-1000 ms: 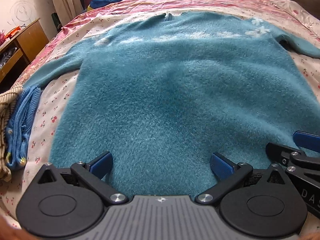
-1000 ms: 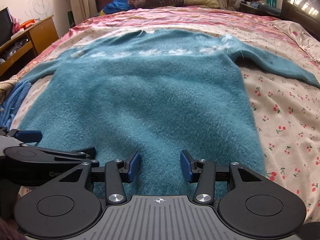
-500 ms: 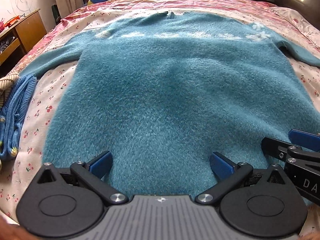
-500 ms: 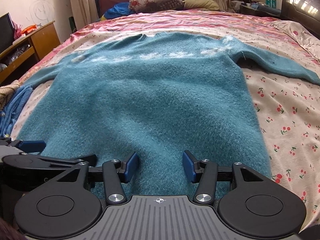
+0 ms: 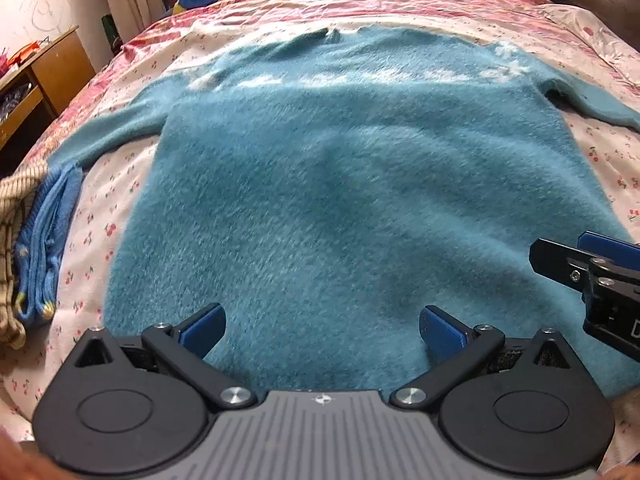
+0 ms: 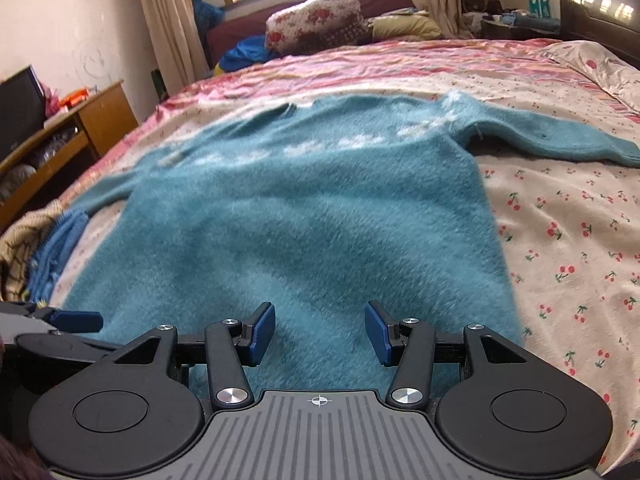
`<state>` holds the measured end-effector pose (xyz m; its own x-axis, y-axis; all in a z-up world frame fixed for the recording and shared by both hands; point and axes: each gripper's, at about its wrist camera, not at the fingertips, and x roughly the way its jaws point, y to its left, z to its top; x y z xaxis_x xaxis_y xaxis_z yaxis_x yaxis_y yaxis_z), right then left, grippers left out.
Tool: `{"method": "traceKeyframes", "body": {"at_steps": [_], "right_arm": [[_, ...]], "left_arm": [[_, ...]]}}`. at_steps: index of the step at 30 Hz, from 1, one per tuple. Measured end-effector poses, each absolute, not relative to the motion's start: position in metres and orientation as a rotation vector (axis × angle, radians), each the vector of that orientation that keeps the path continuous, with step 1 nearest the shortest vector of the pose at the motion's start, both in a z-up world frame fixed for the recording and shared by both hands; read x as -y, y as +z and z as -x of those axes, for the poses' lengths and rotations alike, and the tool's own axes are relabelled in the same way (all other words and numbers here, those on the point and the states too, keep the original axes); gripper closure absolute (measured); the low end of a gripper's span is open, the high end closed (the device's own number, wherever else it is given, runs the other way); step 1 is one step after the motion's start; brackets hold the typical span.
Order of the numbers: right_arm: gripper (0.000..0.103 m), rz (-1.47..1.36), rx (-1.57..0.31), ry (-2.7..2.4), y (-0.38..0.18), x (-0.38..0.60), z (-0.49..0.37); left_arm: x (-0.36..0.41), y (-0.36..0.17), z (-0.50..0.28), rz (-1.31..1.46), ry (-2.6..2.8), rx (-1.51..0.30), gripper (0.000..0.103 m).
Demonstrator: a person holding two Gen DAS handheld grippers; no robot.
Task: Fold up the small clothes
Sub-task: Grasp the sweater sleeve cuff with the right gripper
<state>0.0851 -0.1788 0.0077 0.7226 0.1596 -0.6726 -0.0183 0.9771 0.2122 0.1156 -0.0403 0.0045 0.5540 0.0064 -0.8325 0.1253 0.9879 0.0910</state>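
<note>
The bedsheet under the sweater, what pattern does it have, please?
Small red cherries on cream bedsheet, clearest in right wrist view.

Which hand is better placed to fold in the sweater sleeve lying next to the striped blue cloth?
Left, probably. The left gripper is open over the sweater hem, nearer that sleeve and the blue cloth. The right gripper sits toward the other sleeve.

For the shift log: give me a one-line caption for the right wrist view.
Open right gripper poised over the hem of a teal sweater spread flat on a cherry-print bedsheet.
</note>
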Motion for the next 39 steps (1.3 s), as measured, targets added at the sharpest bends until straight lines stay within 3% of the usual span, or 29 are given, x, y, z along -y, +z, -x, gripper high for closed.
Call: {"method": "traceKeyframes", "body": {"at_steps": [23, 29, 39], "right_arm": [[0.056, -0.353, -0.659, -0.09, 0.022, 0.305, -0.107], [0.063, -0.464, -0.62, -0.216, 0.021, 0.374, -0.123], [0.063, -0.735, -0.546, -0.365, -0.01, 0.48, -0.163]], "left_arm": [[0.142, 0.026, -0.166, -0.273, -0.239, -0.892, 0.0], [0.176, 0.027, -0.169, -0.292, -0.334, -0.796, 0.0], [0.214, 0.018, -0.188, -0.273, -0.432, -0.766, 0.0]]}}
